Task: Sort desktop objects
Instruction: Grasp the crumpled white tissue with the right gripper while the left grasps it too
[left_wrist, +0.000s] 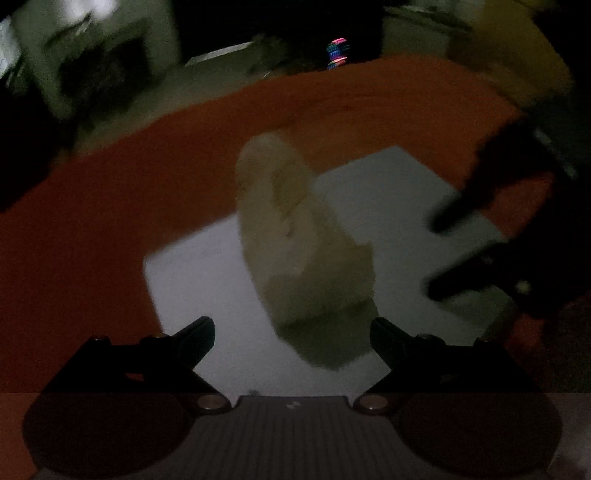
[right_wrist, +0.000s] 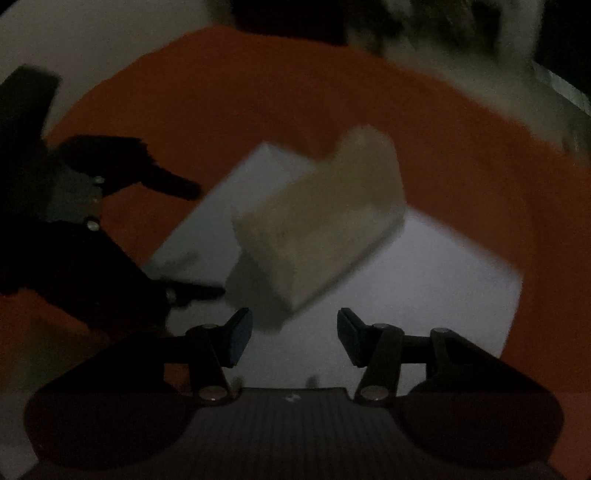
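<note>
1. Left hand-held gripper: jaws wide, holding nothing.
2. Right hand-held gripper: jaws wide, holding nothing.
3. Beige block just ahead of both, on white sheet over orange tabletop.

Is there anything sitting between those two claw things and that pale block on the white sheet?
Nothing visible does. The pale block rests on the white sheet, and only bare sheet lies between it and the open left gripper. The right gripper, also open, faces it the same way.
</note>
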